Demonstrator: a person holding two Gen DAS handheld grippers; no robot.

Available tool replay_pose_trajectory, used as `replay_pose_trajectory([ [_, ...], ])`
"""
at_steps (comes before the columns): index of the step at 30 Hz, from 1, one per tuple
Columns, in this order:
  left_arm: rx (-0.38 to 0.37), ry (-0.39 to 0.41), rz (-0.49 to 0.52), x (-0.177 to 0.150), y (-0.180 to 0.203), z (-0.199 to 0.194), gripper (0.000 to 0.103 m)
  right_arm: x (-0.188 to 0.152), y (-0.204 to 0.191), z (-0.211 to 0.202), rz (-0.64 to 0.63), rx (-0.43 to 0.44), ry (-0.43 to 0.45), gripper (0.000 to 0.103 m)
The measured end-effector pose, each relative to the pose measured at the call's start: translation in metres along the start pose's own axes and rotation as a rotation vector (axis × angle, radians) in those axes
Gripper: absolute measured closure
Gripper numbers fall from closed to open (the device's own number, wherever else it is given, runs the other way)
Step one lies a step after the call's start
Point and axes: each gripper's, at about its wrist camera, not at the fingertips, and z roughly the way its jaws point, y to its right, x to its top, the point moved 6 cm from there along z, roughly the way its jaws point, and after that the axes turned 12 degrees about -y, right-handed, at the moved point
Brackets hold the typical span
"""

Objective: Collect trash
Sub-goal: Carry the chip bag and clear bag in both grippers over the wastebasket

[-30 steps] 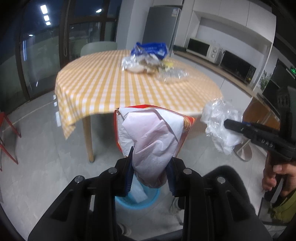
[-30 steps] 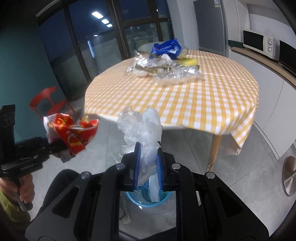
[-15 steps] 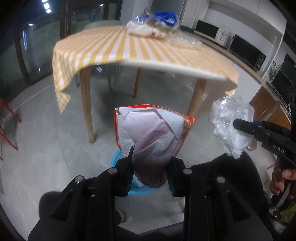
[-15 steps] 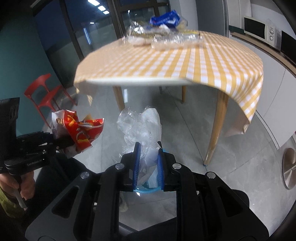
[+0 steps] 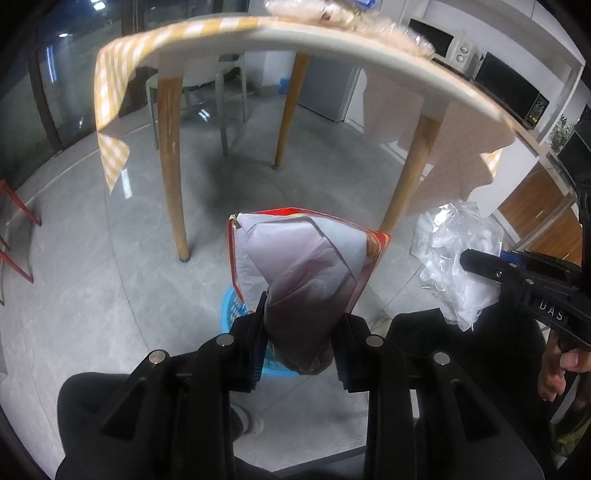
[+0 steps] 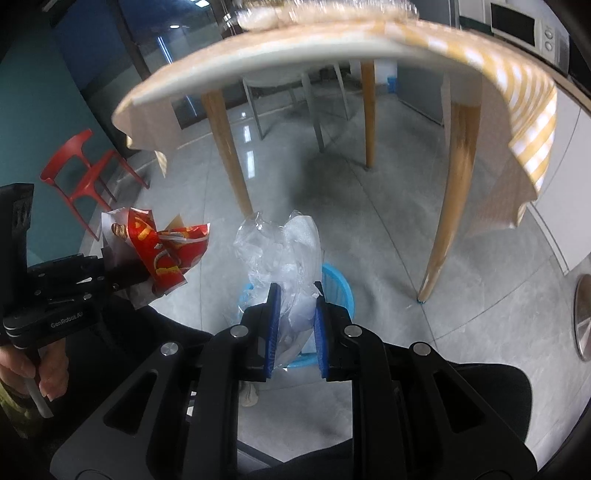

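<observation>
Left hand-held gripper (image 5: 299, 343): jaws clamped on a red and white snack wrapper (image 5: 306, 266), held above the floor.
Right hand-held gripper (image 6: 295, 325): jaws pinching a crumpled clear plastic bag (image 6: 280, 254).
Blue basket (image 6: 338, 288): on the grey floor (image 6: 369, 229), directly beneath both held items.
Desk (image 6: 280, 51): beyond the basket, seen from below, checked cloth (image 6: 532, 122) hanging; more wrappers (image 5: 332, 13) on top.
Red chair (image 6: 85, 170): far left.
</observation>
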Motion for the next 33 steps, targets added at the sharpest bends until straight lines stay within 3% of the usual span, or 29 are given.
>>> replay_pose_trajectory([
  [17,0.041,-0.130,-0.045,0.005,-0.023,0.082,0.073,0.004,0.015,0.097,0.034,0.003,-0.158,0.086],
  [33,0.060,-0.257,-0.099,0.020,-0.046,0.151,0.073,0.008,0.034,0.171,0.138,0.062,-0.305,0.086],
])
